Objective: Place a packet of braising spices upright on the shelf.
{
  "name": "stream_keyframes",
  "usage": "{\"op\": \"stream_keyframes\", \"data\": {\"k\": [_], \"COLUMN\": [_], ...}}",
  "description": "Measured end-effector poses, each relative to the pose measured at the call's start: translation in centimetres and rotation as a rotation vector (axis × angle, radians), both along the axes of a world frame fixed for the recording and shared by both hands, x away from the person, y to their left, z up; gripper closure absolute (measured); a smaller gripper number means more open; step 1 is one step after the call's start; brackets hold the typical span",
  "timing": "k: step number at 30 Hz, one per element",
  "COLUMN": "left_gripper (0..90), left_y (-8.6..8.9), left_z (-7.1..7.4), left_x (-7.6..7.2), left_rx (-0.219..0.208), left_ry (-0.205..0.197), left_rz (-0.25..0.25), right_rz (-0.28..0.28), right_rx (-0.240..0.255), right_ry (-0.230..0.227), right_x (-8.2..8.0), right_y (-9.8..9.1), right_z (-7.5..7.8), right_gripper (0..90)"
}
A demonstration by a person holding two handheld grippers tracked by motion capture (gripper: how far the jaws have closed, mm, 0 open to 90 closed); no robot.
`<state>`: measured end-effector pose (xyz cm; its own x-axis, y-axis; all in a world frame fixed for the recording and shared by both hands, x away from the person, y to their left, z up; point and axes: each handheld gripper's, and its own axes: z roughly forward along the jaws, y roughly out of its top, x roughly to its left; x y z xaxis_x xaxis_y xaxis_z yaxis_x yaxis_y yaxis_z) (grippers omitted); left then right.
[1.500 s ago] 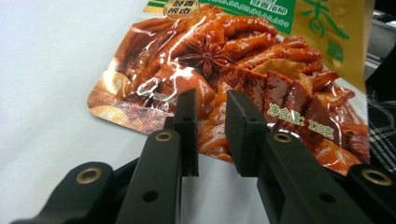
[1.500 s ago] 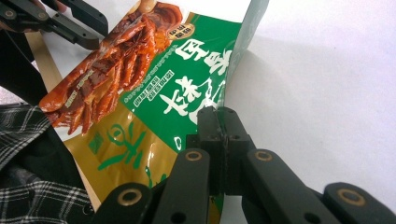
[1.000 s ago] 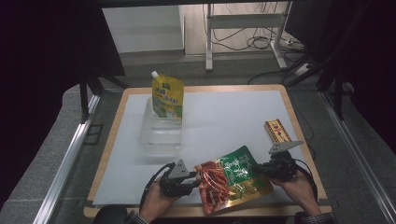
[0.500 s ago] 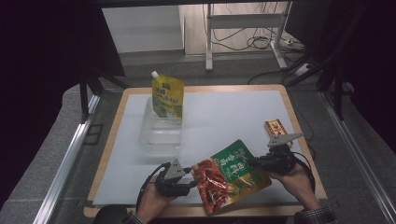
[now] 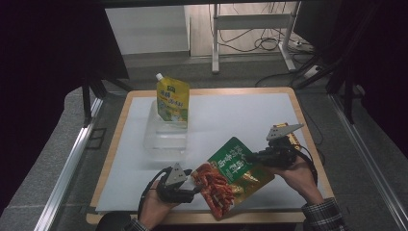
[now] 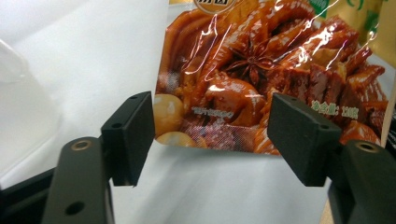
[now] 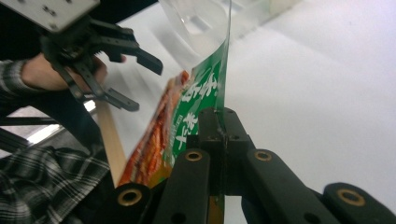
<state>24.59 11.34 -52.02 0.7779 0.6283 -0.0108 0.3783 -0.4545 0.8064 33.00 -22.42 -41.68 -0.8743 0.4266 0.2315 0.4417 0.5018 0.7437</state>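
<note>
Handover looks done: the right tool [image 5: 262, 156] has its jaws pressed together on the upper edge of the snack pouch [image 5: 231, 175] and carries it alone, tilted above the table [image 5: 240, 115]. The left tool [image 5: 190, 185] has just been opening; its jaws stand spread, the pouch's lower edge just ahead of them and touching neither pad [image 6: 133, 133]. In the right gripper view the pouch [image 7: 187, 126] runs away from the clamped jaws toward the left tool [image 7: 140, 81]. Ahead of both tools stands a clear bin [image 5: 166, 137] with a yellow spout pouch [image 5: 172, 98] in it. Likely left: carrying the snack pouch there and dropping it in.
</note>
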Motion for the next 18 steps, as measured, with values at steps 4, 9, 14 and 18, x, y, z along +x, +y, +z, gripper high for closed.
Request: {"op": "stream_keyframes", "data": {"k": [4,9,14,18], "left_gripper": [26.5,24.8,23.4,22.8], "left_y": [0.2,0.1,0.1,0.2], "left_z": [0.0,-0.1,-0.1,0.0], "left_x": [0.0,-0.1,-0.1,-0.1], "left_rx": [-0.017,-0.009,-0.011,-0.016], "left_ry": [-0.002,-0.014,-0.02,-0.021], "left_rz": [0.006,-0.003,-0.005,-0.006], "right_rz": [0.013,0.027,0.042,0.041], "right_rx": [0.008,0.003,0.002,0.0], "right_ry": [-0.014,-0.034,-0.061,-0.092], "right_x": [0.2,0.3,0.3,0.4], "right_y": [0.5,1.2,1.8,2.2], "right_z": [1.2,2.6,4.0,5.1], "right_gripper": [89.5,89.5,89.5,89.5]}}
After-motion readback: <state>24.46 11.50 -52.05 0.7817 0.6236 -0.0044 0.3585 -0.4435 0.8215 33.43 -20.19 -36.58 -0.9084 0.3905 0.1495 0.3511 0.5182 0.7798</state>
